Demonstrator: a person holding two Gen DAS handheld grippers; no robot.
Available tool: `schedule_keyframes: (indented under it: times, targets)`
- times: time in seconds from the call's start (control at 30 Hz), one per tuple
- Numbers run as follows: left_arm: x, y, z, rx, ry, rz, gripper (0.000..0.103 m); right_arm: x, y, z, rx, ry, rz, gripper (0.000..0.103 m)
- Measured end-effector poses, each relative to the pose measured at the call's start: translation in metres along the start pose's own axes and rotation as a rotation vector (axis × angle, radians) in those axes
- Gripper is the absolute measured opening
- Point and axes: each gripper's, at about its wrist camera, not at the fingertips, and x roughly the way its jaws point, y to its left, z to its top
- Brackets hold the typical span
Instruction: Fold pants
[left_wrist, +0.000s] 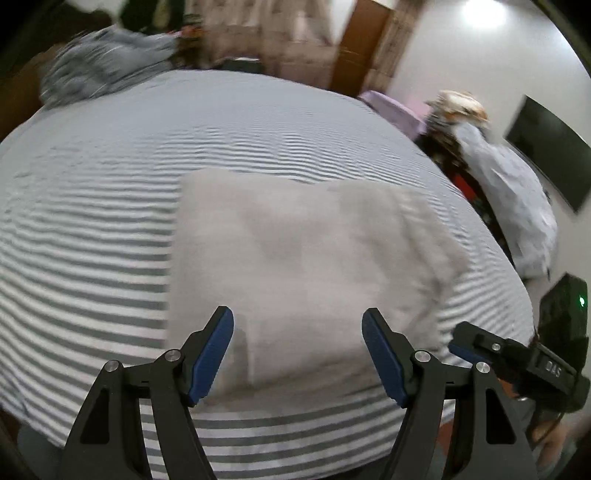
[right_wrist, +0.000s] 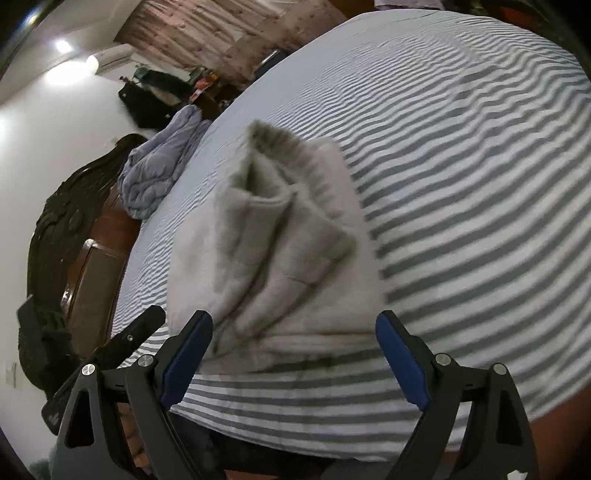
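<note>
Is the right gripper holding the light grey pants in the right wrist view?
No, the right gripper stands open with nothing between its pads, and the folded pants lie free on the striped bed sheet.

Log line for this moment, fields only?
pants: folded bundle on striped bed sheet | left gripper: jaws open, empty | right gripper: jaws open, empty

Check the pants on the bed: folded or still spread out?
Folded. The pale grey pants lie as a compact stack on the striped bedsheet, with layered edges showing in the right wrist view. Neither gripper holds them.
</note>
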Motion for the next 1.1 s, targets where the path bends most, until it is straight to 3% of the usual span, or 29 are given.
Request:
schedule_keyframes:
  times: [0.17, 0.4, 0.47, 0.63, 0.8, 1.0, 1.1]
  targets:
    - [0.01, 0.026, -0.006, -0.025, 0.018, 0.052, 0.073, 0.023, 0.013, 0.01, -0.017, -0.01, -0.017, 0.09]
    - [0.026, 0.04, -0.014, -0.057, 0.061, 0.057, 0.073, 0.047, 0.008, 0.035, 0.091, -0.047, 0.01, 0.088]
    - [0.027, 0.04, -0.012, -0.049, 0.061, 0.057, 0.073, 0.049, 0.009, 0.041, 0.11, -0.048, 0.001, 0.063]
    - [0.025, 0.042, -0.008, -0.04, 0.061, 0.055, 0.073, 0.035, 0.026, 0.043, 0.041, -0.058, -0.021, 0.047]
    - [0.018, 0.038, -0.004, -0.019, 0.045, 0.065, 0.073, 0.019, 0.049, 0.033, -0.042, -0.097, -0.091, 0.046]
    - [0.016, 0.026, -0.006, 0.019, 0.046, 0.074, 0.073, 0.022, 0.029, 0.031, 0.004, -0.087, -0.111, 0.046]
    - [0.027, 0.023, -0.008, 0.063, 0.074, 0.112, 0.073, 0.034, 0.019, 0.027, -0.013, -0.077, -0.156, 0.052]
